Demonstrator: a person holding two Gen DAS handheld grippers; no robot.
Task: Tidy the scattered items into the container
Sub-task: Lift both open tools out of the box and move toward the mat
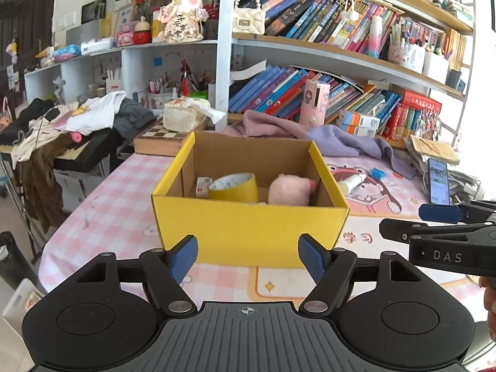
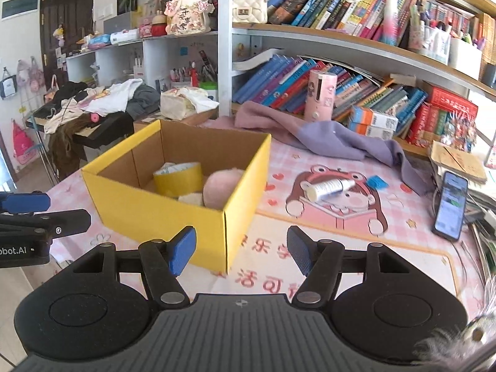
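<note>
Right wrist view shows the white tube lying on the mat right of the yellow box, long axis slanting across, ahead-right of the right gripper; both it and the left gripper gape empty, right nearer

- A smartphone lies at 3 o'clock on the tabletop, screen lit, beside a stack of papers.
- A lilac-and-pink cloth sprawls at 1 o'clock along the foot of the bookshelf.
- A pink cylinder stands upright on the lowest shelf, in front of leaning books.
- A quilted cream handbag with a pearl handle sits at 12 o'clock on an upper shelf.
- A pile of clothes heaps at 10 o'clock over a keyboard.
- A chessboard box lies at 11 o'clock, with a fabric tissue cover on it.
- A dark door stands at 10 o'clock.
</note>
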